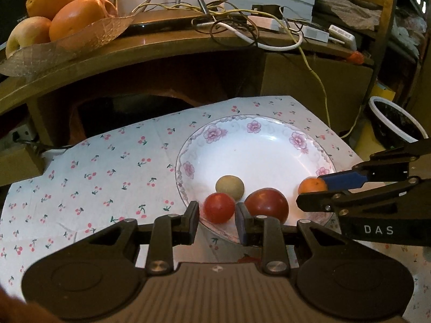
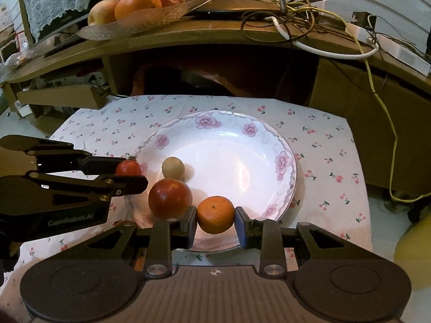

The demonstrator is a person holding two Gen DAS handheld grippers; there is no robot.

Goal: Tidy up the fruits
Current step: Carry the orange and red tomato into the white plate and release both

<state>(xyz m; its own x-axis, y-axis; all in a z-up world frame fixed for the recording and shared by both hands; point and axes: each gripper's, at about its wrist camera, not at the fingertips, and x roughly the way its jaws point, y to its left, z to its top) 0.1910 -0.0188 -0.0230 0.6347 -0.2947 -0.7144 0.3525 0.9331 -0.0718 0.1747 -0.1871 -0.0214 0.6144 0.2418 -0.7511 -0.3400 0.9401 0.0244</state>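
- Red small tomato is sitting between my left gripper fingers, lower centre; grip contact unclear.
- My right gripper is clamping the orange over the plate rim.

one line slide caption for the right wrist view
Right gripper brackets a small orange on the floral plate, while the left gripper closes around a small red fruit.

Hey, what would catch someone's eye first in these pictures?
The flowered white plate on the cherry-print cloth, with each gripper's jaws around a fruit at its near rim: left gripper on a small red fruit, right gripper on an orange. Behind, a glass fruit dish tops the shelf.
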